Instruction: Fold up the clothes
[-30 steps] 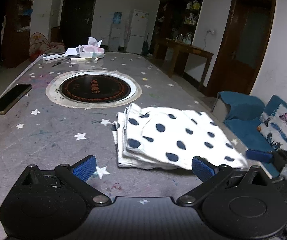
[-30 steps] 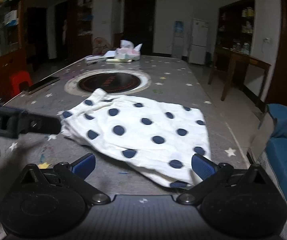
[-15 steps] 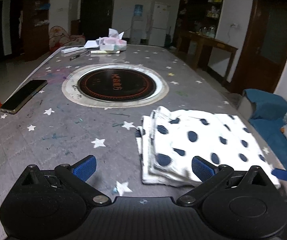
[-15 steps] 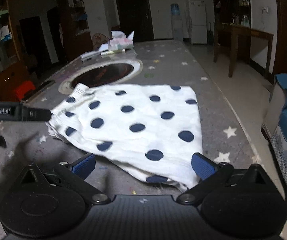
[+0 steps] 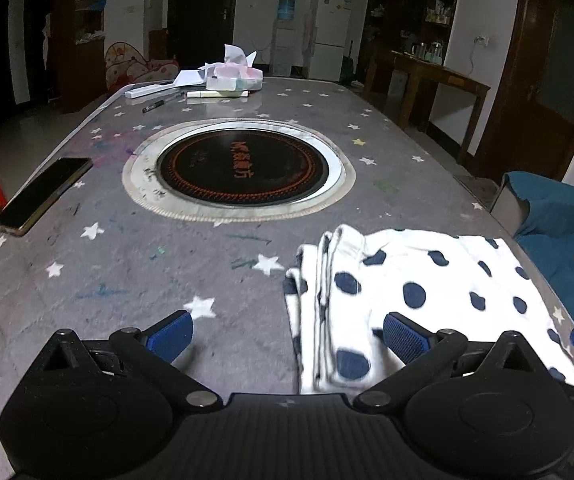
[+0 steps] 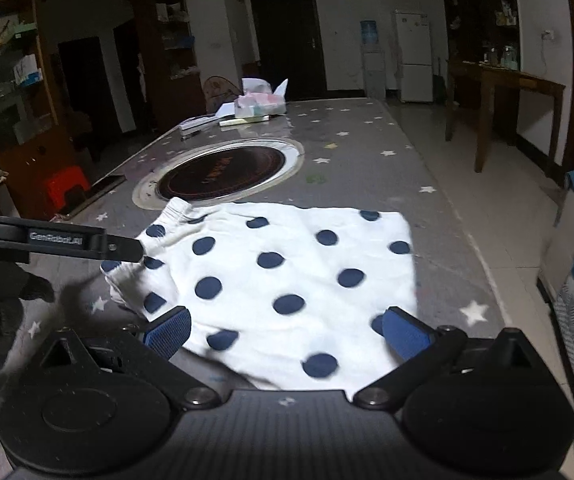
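Item: white cotton garment with navy polka dots (image 6: 283, 276), lying flat on the grey star-printed tabletop (image 5: 135, 264), near the table's right edge, just short of the round black inset hotplate (image 5: 241, 170).
Condition: showing several stacked layers along its left edge; lying as a compact rectangle, so reading as largely folded. Whether a further fold is remaining is not settled.
Left gripper (image 5: 287, 334): hovering with jaws spread, holding nothing.
Right gripper (image 6: 287, 332): likewise standing wide, gripping nothing, over the cloth's near edge.
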